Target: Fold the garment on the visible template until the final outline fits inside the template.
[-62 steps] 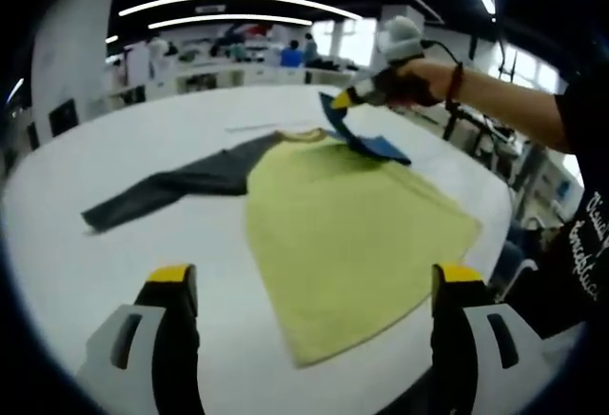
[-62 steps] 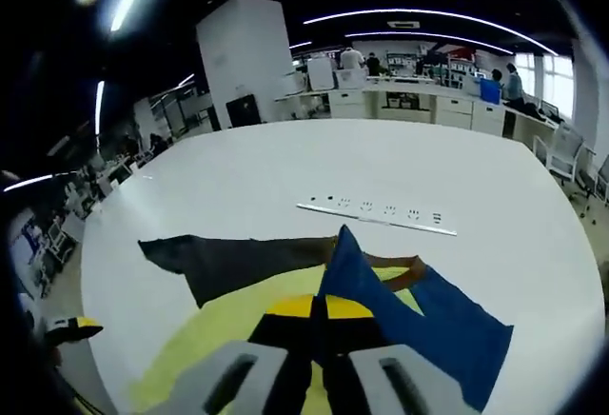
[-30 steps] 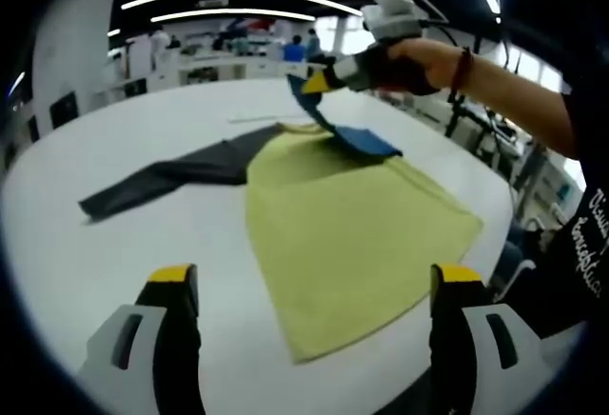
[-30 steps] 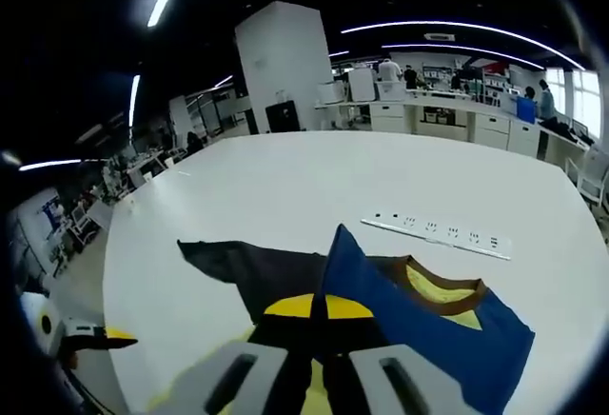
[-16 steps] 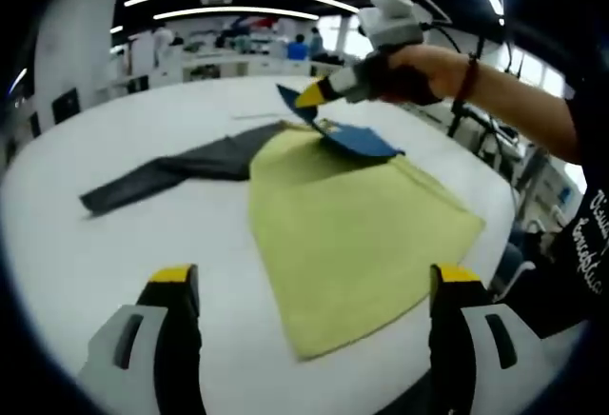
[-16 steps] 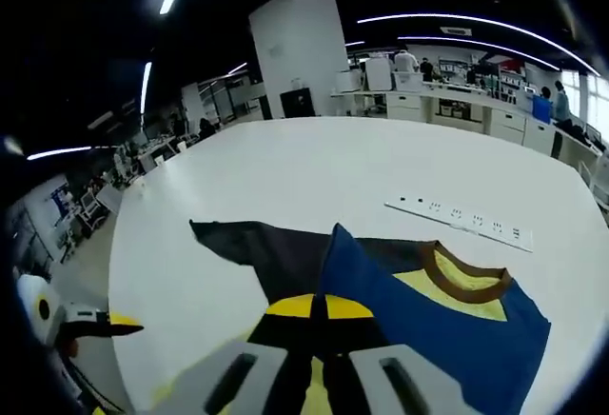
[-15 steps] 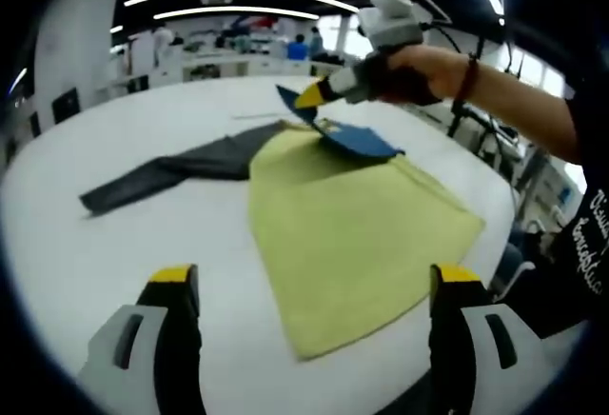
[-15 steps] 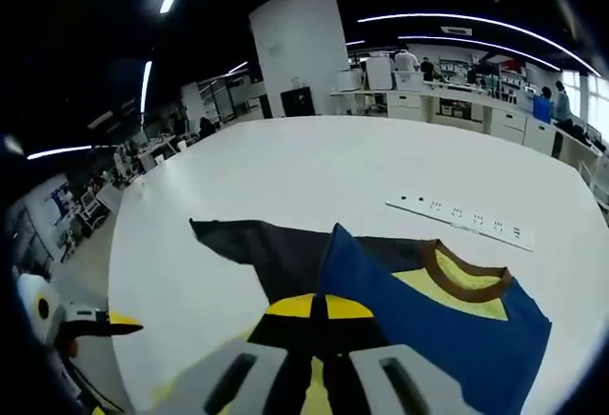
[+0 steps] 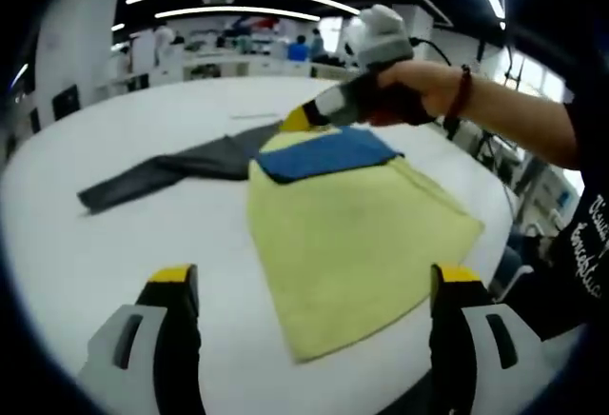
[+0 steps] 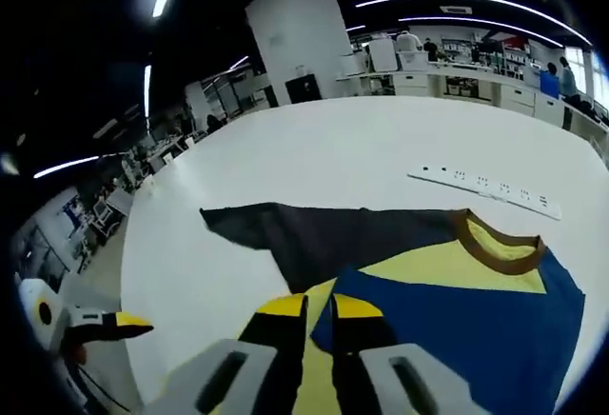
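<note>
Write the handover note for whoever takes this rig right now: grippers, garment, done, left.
Right gripper: jaws a narrow gap apart at the edge of the blue sleeve; whether they grip the cloth I cannot tell.
Left gripper: open, empty, above the white table near the shirt's hem.
Shirt: yellow body flat on the table. The blue sleeve lies folded across the chest below the brown collar. The grey sleeve lies stretched out to the side.
Done: blue sleeve folded in.
Left: fold the grey sleeve in, then fold the body. I see no template outline on the table.
</note>
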